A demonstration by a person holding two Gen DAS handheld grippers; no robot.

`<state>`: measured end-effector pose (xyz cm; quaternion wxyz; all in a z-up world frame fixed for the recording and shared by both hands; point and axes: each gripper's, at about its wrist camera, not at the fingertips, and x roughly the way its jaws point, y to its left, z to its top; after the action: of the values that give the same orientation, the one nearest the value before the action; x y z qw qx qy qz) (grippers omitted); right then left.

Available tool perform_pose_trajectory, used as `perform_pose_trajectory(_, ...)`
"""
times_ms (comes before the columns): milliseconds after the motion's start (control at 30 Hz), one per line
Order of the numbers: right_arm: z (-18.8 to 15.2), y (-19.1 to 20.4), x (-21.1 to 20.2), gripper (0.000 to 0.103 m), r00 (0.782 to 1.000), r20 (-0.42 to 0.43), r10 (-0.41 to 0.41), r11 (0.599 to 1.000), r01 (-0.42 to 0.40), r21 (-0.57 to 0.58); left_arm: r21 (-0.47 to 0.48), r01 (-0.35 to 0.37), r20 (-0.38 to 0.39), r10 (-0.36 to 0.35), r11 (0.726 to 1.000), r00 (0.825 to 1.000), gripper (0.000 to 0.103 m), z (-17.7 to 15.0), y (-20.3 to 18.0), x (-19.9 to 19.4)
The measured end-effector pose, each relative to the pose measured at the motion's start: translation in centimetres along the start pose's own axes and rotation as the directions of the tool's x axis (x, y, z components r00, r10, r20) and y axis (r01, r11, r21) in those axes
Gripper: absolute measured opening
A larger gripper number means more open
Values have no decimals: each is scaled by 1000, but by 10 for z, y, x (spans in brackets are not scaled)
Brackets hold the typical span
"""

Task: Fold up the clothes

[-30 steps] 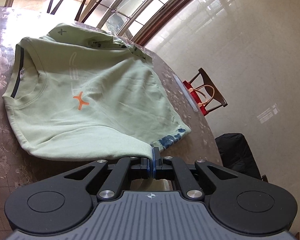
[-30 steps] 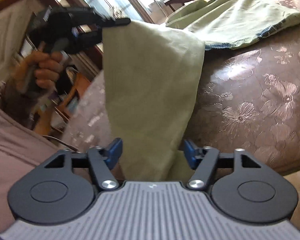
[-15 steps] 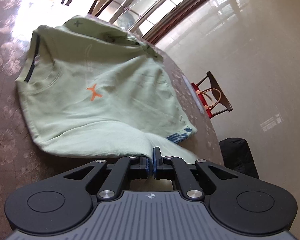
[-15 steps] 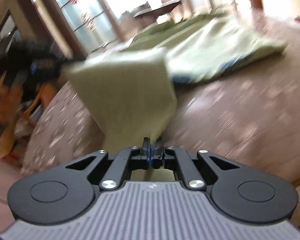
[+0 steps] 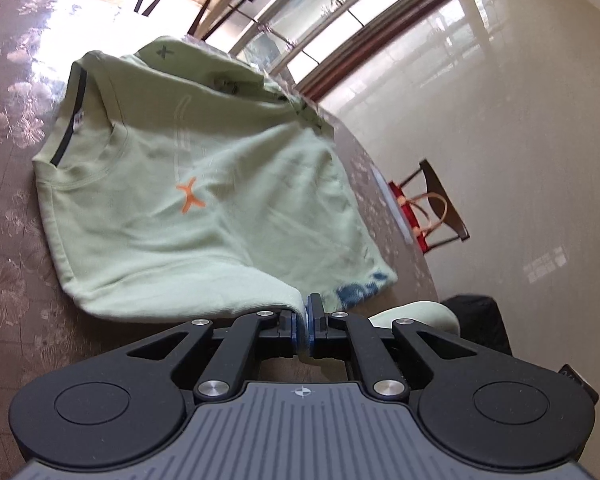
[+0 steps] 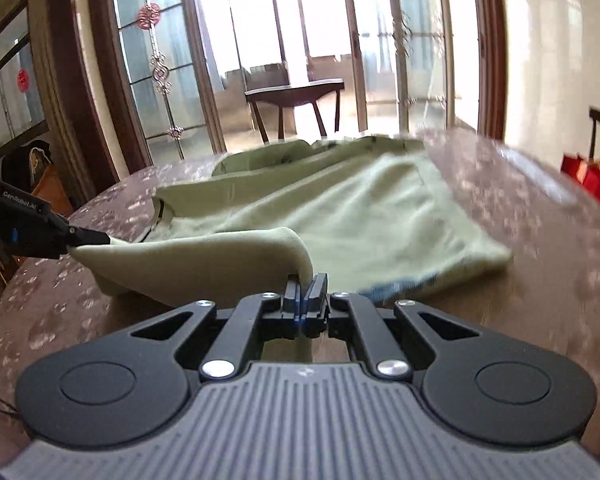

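A pale green shirt (image 5: 204,200) lies across the flower-patterned table (image 5: 8,128), its hem at the near edge, collar toward the far side; the right gripper (image 6: 305,300), whose jaws stood spread around a hanging flap a second ago, has now pressed them together on the cloth and lifted it above the table edge; the left gripper (image 5: 303,320) keeps its jaws pinched on the other end of the same flap, seen from the right wrist view at the table's left edge (image 6: 96,238); the flap, which hung down over the near edge, now stretches between the two grippers, which likely means both ends are secured and a fold over the shirt's body can begin; the only container in sight is a red bag (image 5: 414,216) on a chair (image 5: 444,196) beyond the table's right edge; its contents cannot be seen.
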<state>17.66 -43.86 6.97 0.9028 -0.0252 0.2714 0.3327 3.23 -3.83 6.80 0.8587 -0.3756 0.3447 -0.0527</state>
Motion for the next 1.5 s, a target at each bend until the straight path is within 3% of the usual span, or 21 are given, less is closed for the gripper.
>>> perform_pose_trajectory(400,90,7,48,5,997,67,41,977,-26,-212,-111,-29,109,41,993,993,8,38,12,11)
perform_pose_trajectory(600,134,-3,130,8,999,-6,46,972,-46,-231,-175,-42,145,68,984,987,15,60,28,20)
perform_pose_trajectory(633,137,-7,151,17,999,-27,24,974,-30,-224,-184,-55,143,82,981,986,21,63,30,21)
perform_pose_trajectory(667,137,-12,170,34,999,-51,-7,976,-4,-218,-196,-71,142,100,978,985,34,65,33,22)
perform_pose_trajectory(700,137,-17,188,44,996,-80,-41,977,23,-211,-208,-86,141,117,974,983,45,67,37,22)
perform_pose_trajectory(733,136,-22,204,56,992,-101,-76,978,55,-201,-222,-97,141,130,970,981,70,68,41,20)
perform_pose_trajectory(767,131,-27,212,56,989,-116,-90,981,68,-184,-234,-107,143,143,966,979,78,70,45,18)
perform_pose_trajectory(967,97,-46,211,56,988,-140,-64,993,48,-111,-244,-184,164,228,952,960,78,66,66,-9)
perform_pose_trajectory(1167,55,-73,167,56,992,-123,-28,999,24,-35,-172,-339,78,355,925,932,79,29,76,-16)
perform_pose_trajectory(1300,25,-69,149,56,989,-149,17,993,-35,-117,-50,-445,-19,445,894,895,79,1,66,-6)
perform_pose_trajectory(1400,11,-55,144,56,990,-138,34,976,-63,-208,53,-498,-48,500,866,865,79,-9,52,7)
perform_pose_trajectory(1500,5,-39,152,56,989,-146,35,946,-80,-314,51,-482,-60,485,874,872,79,-10,47,9)
